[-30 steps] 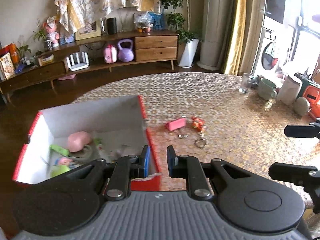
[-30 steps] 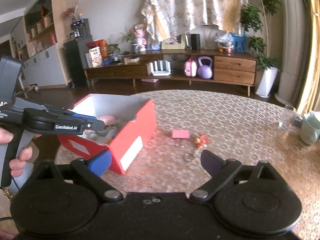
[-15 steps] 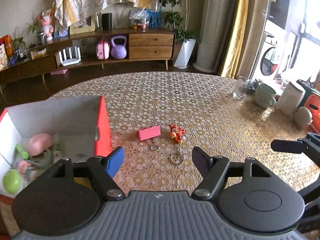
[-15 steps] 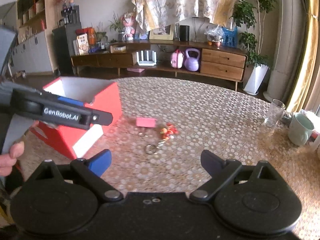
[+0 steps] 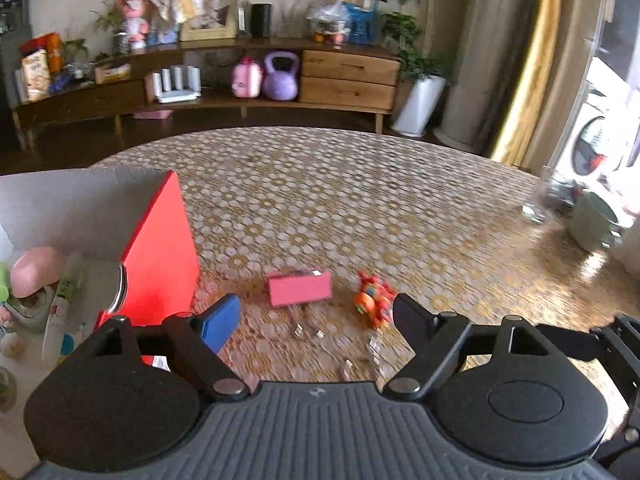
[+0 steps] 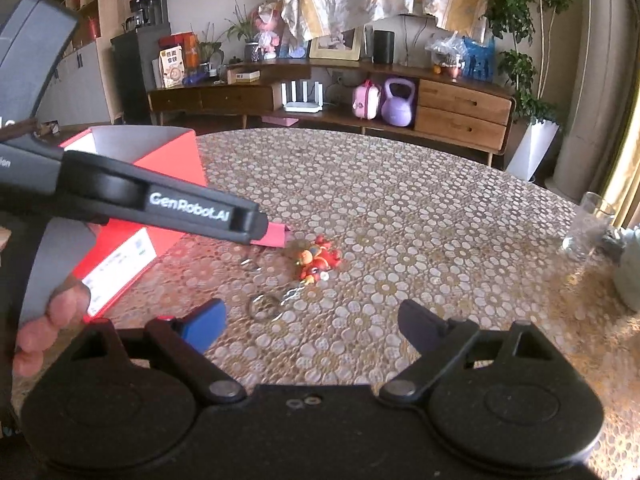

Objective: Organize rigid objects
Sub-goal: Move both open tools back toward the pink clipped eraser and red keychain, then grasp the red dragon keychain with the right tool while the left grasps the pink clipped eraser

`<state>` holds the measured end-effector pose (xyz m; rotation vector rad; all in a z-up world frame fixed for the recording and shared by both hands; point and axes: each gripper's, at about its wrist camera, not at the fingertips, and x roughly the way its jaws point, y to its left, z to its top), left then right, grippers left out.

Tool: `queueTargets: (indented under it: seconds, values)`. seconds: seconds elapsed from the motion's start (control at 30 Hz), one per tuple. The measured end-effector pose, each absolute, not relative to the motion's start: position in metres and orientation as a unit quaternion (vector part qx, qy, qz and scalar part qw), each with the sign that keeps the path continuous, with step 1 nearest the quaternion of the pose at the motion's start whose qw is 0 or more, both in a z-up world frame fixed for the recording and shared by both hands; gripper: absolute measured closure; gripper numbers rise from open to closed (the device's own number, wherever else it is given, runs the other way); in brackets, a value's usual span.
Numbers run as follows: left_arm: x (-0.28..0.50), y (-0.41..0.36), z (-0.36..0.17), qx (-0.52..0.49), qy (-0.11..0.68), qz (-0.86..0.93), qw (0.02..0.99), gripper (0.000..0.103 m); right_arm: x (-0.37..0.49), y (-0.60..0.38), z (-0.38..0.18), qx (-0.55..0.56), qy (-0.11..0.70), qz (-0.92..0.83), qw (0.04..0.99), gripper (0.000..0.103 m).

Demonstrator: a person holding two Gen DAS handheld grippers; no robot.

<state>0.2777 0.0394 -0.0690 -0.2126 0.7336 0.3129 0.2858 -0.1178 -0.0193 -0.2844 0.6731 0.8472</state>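
Note:
A pink rectangular block (image 5: 300, 288) with a key ring lies on the patterned table, just ahead of my open, empty left gripper (image 5: 316, 320). An orange-red toy keychain (image 5: 374, 300) lies right of it. A red box (image 5: 160, 248) with several small toys inside stands at the left. In the right wrist view my open, empty right gripper (image 6: 312, 320) faces the keychain (image 6: 316, 258) and its metal ring (image 6: 264, 306); the left gripper's body (image 6: 160, 204) hides most of the pink block (image 6: 276, 236).
A clear glass (image 6: 584, 224) and a pale green mug (image 5: 596, 220) stand at the table's right side. The red box (image 6: 132, 216) is at the left. A wooden sideboard (image 6: 360, 96) stands beyond the table.
My left gripper has opened and swung right from over the box toward the pink block and keychain. My right gripper has moved closer to the keychain, staying open.

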Motion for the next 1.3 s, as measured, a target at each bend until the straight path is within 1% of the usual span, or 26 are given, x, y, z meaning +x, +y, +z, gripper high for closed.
queueTargets:
  seconds: [0.03,0.1,0.17,0.47,0.67,0.7,0.73,0.83,1.0,1.07,1.13,1.17,1.2,1.23,1.27,1.3]
  values:
    - [0.282,0.04,-0.072,-0.101,0.355,0.163,0.915,0.012,0.289,-0.116,-0.022,-0.133,0.32,0.403,0.847,0.011]
    - [0.289,0.041,-0.078,-0.103,0.354,0.18,0.912,0.009,0.297,-0.111,-0.028,-0.13,0.322,0.405,0.846,0.014]
    - [0.297,0.044,-0.084,-0.106,0.355,0.185,0.91,0.009,0.303,-0.105,-0.034,-0.132,0.323,0.41,0.843,0.014]
    - [0.325,0.054,-0.108,-0.125,0.366,0.219,0.896,0.009,0.327,-0.084,-0.053,-0.129,0.337,0.409,0.838,0.023]
    - [0.333,0.052,-0.119,-0.113,0.372,0.223,0.894,0.009,0.336,-0.071,-0.06,-0.14,0.34,0.414,0.833,0.029]
    - [0.335,0.053,-0.12,-0.113,0.373,0.222,0.894,0.009,0.338,-0.068,-0.061,-0.14,0.342,0.416,0.831,0.03]
    - [0.335,0.053,-0.122,-0.113,0.374,0.222,0.893,0.009,0.339,-0.066,-0.062,-0.142,0.344,0.417,0.829,0.036]
    - [0.337,0.054,-0.126,-0.117,0.375,0.22,0.893,0.009,0.343,-0.059,-0.066,-0.147,0.348,0.419,0.826,0.04]
    - [0.338,0.056,-0.131,-0.118,0.372,0.214,0.896,0.009,0.344,-0.054,-0.07,-0.144,0.347,0.415,0.829,0.042]
    - [0.337,0.057,-0.133,-0.119,0.369,0.216,0.896,0.013,0.344,-0.053,-0.07,-0.144,0.345,0.417,0.829,0.045]
    - [0.337,0.059,-0.132,-0.114,0.365,0.224,0.896,0.023,0.344,-0.052,-0.07,-0.144,0.342,0.416,0.83,0.051]
    - [0.337,0.059,-0.132,-0.112,0.364,0.226,0.897,0.025,0.343,-0.051,-0.07,-0.145,0.34,0.414,0.832,0.052]
    - [0.337,0.059,-0.132,-0.111,0.363,0.225,0.897,0.027,0.343,-0.051,-0.07,-0.146,0.338,0.412,0.833,0.055]
    - [0.336,0.059,-0.131,-0.11,0.362,0.223,0.899,0.031,0.344,-0.05,-0.07,-0.147,0.337,0.412,0.834,0.061]
    - [0.335,0.06,-0.131,-0.109,0.36,0.221,0.9,0.034,0.343,-0.049,-0.07,-0.15,0.335,0.411,0.835,0.063]
    - [0.335,0.06,-0.13,-0.107,0.359,0.217,0.901,0.042,0.344,-0.048,-0.069,-0.154,0.334,0.409,0.835,0.065]
